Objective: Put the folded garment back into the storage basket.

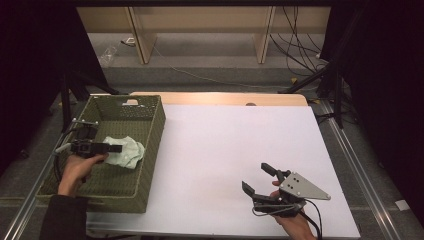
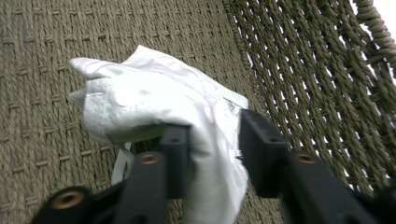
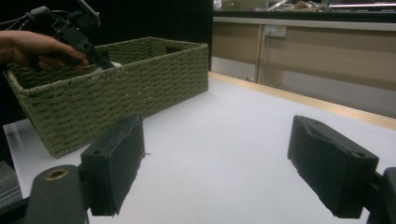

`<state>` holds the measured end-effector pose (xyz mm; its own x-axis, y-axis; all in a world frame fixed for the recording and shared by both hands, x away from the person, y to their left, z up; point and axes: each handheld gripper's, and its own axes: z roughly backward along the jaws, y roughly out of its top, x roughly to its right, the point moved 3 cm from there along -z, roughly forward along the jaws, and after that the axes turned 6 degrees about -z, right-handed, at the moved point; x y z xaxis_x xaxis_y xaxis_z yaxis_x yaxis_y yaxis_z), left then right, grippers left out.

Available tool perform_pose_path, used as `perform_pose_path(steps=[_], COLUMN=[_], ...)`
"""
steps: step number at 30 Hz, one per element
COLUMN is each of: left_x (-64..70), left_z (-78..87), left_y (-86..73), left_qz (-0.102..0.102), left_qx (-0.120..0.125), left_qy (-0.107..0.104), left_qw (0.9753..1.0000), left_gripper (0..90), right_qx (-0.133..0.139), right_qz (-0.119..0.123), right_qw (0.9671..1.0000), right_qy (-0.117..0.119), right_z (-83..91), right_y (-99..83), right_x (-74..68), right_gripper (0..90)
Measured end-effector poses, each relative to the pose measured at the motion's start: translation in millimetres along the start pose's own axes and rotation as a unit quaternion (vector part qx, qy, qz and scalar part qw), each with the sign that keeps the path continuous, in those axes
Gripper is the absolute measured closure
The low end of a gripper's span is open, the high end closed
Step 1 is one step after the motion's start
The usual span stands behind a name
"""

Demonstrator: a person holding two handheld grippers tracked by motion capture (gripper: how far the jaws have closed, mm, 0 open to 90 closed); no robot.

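A pale white cloth lies bunched inside the green woven basket on the table's left side. My left gripper reaches into the basket from the left and is shut on the cloth. Its jaws stand narrowly apart, and a fold of fabric fills the gap and touches both. The basket's woven wall rises just behind. My right gripper hovers open over the white table top near the front right, with nothing between its jaws.
The white table top stretches from the basket to the right edge. The basket stands far to the left of my right gripper, with the person's other hand above it. Tripod legs and cables stand beyond the table's far corners.
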<state>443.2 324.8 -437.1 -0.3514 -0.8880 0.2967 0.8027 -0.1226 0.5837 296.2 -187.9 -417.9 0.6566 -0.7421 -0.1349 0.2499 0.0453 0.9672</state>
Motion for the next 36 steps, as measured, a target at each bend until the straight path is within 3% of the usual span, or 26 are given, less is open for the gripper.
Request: perform_pose_path(steps=[5, 16, 20, 21, 26, 32, 36], left_x=[0.9, 5.0, 4.3, 4.7, 6.7, 9.6, 12.6], left_z=[1.8, 11.0, 15.7, 17.5, 17.6, 17.0, 20.2], left_y=[0.9, 2.9, 3.9, 4.4, 5.5, 7.3, 10.3], left_qz=[0.010, 0.001, 0.003, 0.002, -0.005, -0.019, -0.023], left_qx=[-0.015, -0.047, -0.042, -0.040, -0.041, -0.034, -0.014], left_qy=[-0.006, 0.009, 0.021, 0.034, 0.047, 0.055, 0.055], left_qw=[0.9998, 0.9988, 0.9989, 0.9986, 0.9981, 0.9977, 0.9981], left_gripper=[48.9, 39.0, 35.0, 29.7, 20.2, 16.4, 15.3], right_qx=[0.000, 0.000, 0.000, 0.000, -0.001, -0.001, -0.001], right_qz=[0.000, 0.001, 0.001, 0.001, 0.001, 0.001, 0.001], right_qw=[1.0000, 1.0000, 1.0000, 1.0000, 1.0000, 1.0000, 1.0000], right_qy=[0.000, 0.000, 0.000, 0.000, 0.000, 0.000, 0.000], right_z=[0.0, -0.1, -0.1, -0.2, -0.2, -0.2, -0.2], right_y=[0.0, 0.0, -0.1, -0.1, -0.2, -0.1, -0.1], right_x=[-0.2, -0.2, -0.2, -0.2, -0.3, -0.4, -0.2], right_gripper=[19.7, 19.7, 19.8, 19.8, 19.8, 19.8, 19.8])
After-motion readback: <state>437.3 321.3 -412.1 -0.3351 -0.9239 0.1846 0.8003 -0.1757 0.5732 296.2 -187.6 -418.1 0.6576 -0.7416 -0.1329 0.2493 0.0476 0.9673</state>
